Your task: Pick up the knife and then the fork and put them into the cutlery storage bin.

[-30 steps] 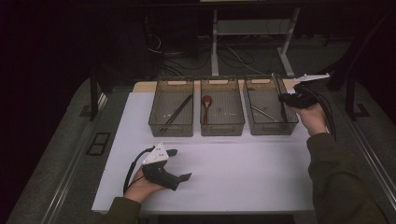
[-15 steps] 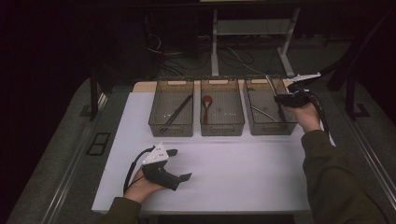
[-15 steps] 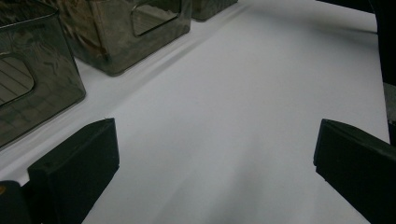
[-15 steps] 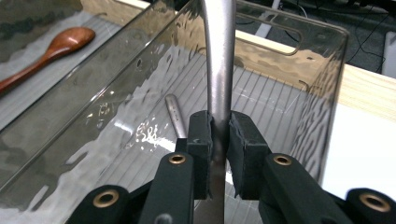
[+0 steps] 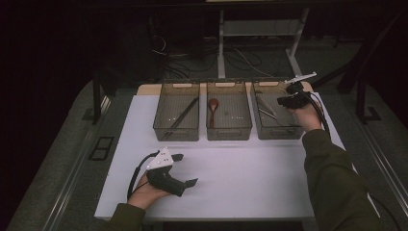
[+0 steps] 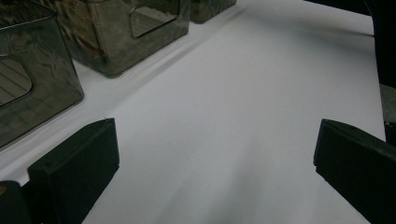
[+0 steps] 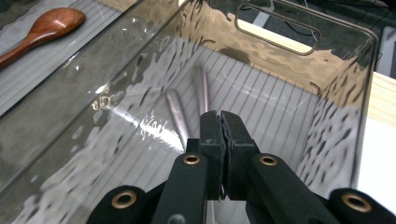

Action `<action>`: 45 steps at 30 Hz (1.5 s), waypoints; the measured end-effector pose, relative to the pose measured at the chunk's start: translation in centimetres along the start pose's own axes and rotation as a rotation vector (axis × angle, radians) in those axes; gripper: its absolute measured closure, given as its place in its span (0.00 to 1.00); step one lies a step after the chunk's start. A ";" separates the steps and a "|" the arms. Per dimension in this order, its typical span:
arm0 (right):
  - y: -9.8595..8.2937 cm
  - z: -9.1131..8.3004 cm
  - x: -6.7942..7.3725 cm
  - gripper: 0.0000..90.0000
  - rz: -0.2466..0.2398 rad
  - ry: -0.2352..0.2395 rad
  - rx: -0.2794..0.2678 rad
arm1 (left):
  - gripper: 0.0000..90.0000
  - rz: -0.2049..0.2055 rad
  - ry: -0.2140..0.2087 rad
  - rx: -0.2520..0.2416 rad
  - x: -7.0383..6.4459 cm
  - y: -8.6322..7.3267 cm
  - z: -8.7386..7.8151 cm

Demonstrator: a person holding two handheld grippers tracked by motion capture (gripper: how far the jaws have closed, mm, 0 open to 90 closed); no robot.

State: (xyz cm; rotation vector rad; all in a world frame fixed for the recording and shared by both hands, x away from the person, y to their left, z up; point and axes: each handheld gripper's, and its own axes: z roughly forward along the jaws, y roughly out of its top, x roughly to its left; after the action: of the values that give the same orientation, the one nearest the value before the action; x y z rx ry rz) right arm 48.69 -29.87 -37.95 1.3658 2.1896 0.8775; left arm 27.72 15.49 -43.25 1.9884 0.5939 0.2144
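High view: right gripper (image 5: 284, 100) over the right-hand bin (image 5: 276, 131), metal utensils (image 5: 265, 107) lying inside. Left gripper (image 5: 185, 169) rests on the white tabletop (image 5: 250, 178), well apart from the bins.

Left gripper view: jaws spread wide, bare tabletop between them.

Right gripper view: jaws pressed together, nothing clamped, poised above the utensils on the bin's ribbed floor; wooden spoon (image 7: 39, 28) in the neighbouring bin.

Spoon (image 5: 213, 104) in middle bin (image 5: 229, 132)
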 end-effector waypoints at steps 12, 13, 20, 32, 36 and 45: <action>0.1 -0.5 -0.4 0.71 0.046 0.052 -0.015 | 0.00 -0.001 0.004 0.001 0.0 0.0 0.0; 0.0 -0.6 -0.5 0.68 0.055 0.062 -0.021 | 0.00 -0.002 0.004 0.000 0.0 0.0 0.0; -0.3 -1.0 -0.8 0.49 0.075 0.087 -0.049 | 0.00 -0.007 0.009 -0.002 0.1 0.0 0.0; -1.4 -3.1 -0.8 0.38 0.089 0.141 -0.126 | 0.00 -0.016 0.023 0.009 0.3 0.0 0.1; -1.9 -3.9 -0.7 0.36 0.084 0.158 -0.138 | 0.00 -0.023 0.026 0.008 0.4 0.0 0.0; -3.4 -5.1 0.1 0.32 0.074 0.196 -0.172 | 0.00 -0.025 0.027 0.008 0.4 0.0 -0.1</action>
State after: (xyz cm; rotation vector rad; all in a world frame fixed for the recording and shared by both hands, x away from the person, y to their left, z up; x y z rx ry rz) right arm 43.22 -32.36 -36.64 1.3338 2.1557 1.2451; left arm 28.03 15.74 -43.25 1.9879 0.6371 0.2242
